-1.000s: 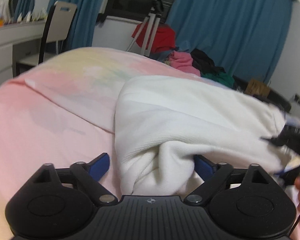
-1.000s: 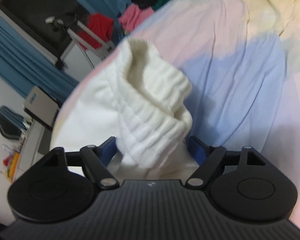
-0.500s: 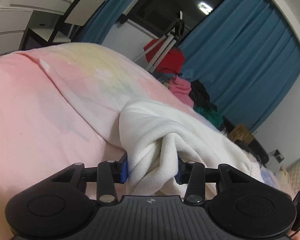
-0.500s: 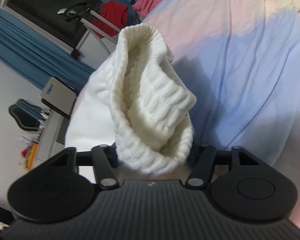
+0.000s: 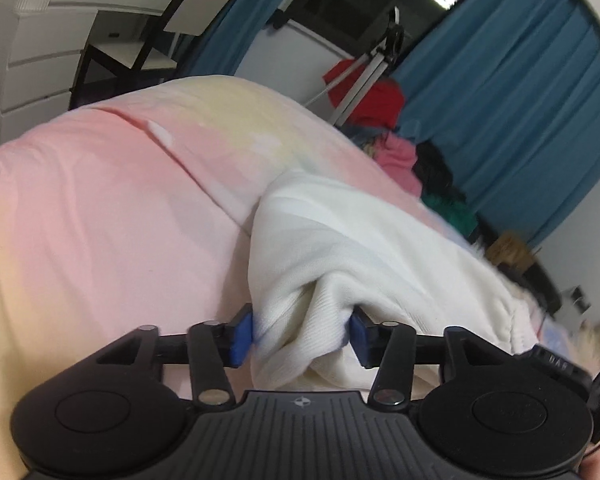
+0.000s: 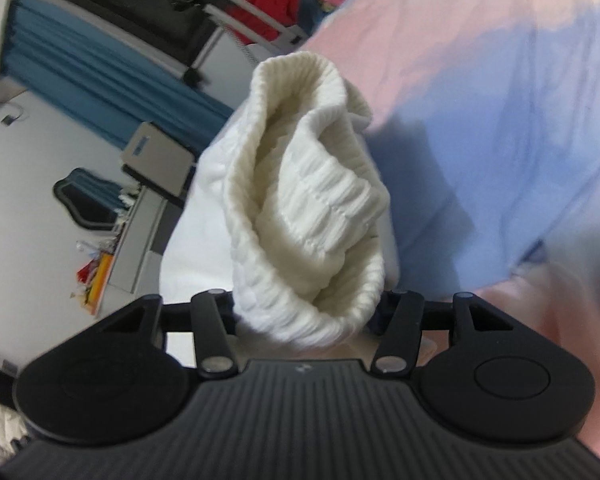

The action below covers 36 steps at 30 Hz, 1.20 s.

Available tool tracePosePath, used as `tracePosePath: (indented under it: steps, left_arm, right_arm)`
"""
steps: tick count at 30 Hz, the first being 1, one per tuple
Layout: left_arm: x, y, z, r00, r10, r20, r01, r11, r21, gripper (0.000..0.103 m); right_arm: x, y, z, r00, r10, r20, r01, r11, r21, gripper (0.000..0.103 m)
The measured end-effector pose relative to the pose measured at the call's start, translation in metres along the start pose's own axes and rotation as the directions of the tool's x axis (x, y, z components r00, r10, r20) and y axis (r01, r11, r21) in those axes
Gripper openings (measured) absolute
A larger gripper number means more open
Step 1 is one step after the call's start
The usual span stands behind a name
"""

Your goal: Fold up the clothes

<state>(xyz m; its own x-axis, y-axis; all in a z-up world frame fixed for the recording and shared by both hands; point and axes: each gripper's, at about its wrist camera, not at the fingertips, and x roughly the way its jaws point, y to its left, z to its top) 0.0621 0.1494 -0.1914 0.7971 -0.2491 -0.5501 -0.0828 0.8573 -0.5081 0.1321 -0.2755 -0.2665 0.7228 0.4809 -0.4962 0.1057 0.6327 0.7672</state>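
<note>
While the white garment (image 5: 364,248) lies bunched on the bed (image 5: 100,216), you hold it at two places. Your left claw (image 5: 300,334) is clenched on a gathered fold of its smooth fabric, both blue pads (image 5: 242,336) pressing into the cloth; its jaws have just eased a little wider, with the fold between them all the while. Your right claw (image 6: 306,312) grasps the ribbed end of the same garment (image 6: 300,200), which stands up out of the jaws as a thick rolled cuff; those jaws have just been closing on it. In the right wrist view the pads are hidden behind the knit. Under the garment the bedsheet runs pink and pale yellow in the left wrist view, blue and pink (image 6: 500,120) in the right. Beyond the bed's far edge sits a heap of clothes (image 5: 400,152), pink, black and green, with a red piece (image 5: 372,96) hanging by a metal stand (image 5: 364,76). Blue curtains (image 5: 520,100) flank a dark window (image 5: 340,4), and a chair (image 5: 172,36) stands at a white desk (image 5: 80,8) off to the left.
</note>
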Motion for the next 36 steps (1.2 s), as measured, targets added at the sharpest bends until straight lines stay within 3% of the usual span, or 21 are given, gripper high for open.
tracePosePath:
  steps: [3, 5, 10, 15, 20, 27, 30, 34, 36]
  left_arm:
    - [-0.013, -0.005, -0.001, 1.000, 0.013, -0.004, -0.013, 0.999, 0.030, 0.063]
    - [-0.024, -0.012, -0.003, 1.000, 0.005, 0.018, -0.006, 0.997, 0.070, 0.077]
    - [-0.050, -0.043, -0.005, 0.989, -0.052, 0.136, 0.016, 0.968, 0.251, 0.084]
    - [-0.044, -0.064, -0.018, 0.977, -0.108, 0.182, 0.043, 0.942, 0.332, 0.083]
    - [-0.025, -0.077, -0.026, 0.973, -0.154, 0.170, 0.077, 0.918, 0.389, 0.075]
    - [0.002, -0.072, -0.047, 0.998, -0.047, 0.043, 0.024, 0.906, 0.422, 0.066]
    - [0.006, -0.071, -0.052, 1.000, -0.014, 0.020, 0.003, 0.898, 0.441, 0.066]
    - [0.007, -0.067, -0.048, 1.000, -0.011, 0.011, 0.006, 0.903, 0.429, 0.066]
    - [0.006, -0.066, -0.047, 1.000, -0.011, 0.008, 0.007, 0.904, 0.428, 0.066]
  right_arm:
    - [-0.008, -0.005, -0.001, 0.999, -0.031, 0.018, 0.030, 0.999, 0.039, 0.058]
    - [-0.017, -0.004, -0.002, 0.998, -0.032, 0.045, 0.029, 0.998, 0.057, 0.058]
    - [-0.032, 0.004, -0.001, 0.992, -0.011, 0.124, 0.005, 0.999, 0.047, 0.058]
    - [-0.027, 0.018, -0.002, 0.990, -0.047, 0.130, 0.057, 0.995, -0.078, 0.056]
    - [-0.034, 0.023, -0.001, 0.983, -0.050, 0.178, 0.073, 0.989, -0.127, 0.044]
    - [-0.031, -0.002, 0.000, 0.982, -0.105, 0.158, 0.115, 0.992, -0.053, 0.043]
    - [-0.029, -0.007, -0.001, 0.985, -0.100, 0.139, 0.107, 0.993, -0.040, 0.049]
    - [-0.016, -0.008, -0.003, 0.992, -0.099, 0.077, 0.102, 0.994, -0.029, 0.068]
    - [-0.005, -0.008, -0.006, 0.993, -0.102, 0.052, 0.105, 0.993, -0.052, 0.072]
